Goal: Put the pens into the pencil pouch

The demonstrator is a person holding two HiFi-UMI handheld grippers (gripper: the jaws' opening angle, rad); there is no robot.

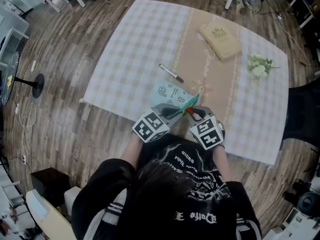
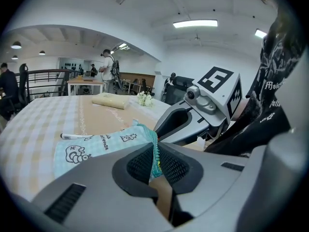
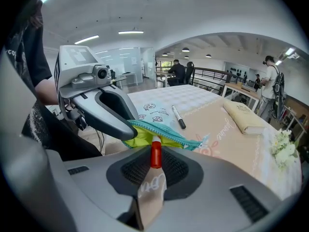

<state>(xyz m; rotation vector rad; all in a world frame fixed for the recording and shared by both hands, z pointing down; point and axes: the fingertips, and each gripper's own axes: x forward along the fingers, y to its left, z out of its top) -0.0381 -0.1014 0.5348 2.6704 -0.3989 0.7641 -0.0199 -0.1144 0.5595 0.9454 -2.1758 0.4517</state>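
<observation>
A light blue pencil pouch with cartoon prints lies near the table's front edge. My left gripper is shut on its teal zipper edge and holds the mouth open. My right gripper is shut on a red pen. The pen's white tip pokes into the mouth, where the yellow-green lining shows. In the head view both grippers meet at the pouch's near end. A black marker lies on the cloth just beyond the pouch.
The table carries a checked cloth with a tan runner. A tan notebook and a small bunch of white flowers lie at the far right. People stand at desks in the background.
</observation>
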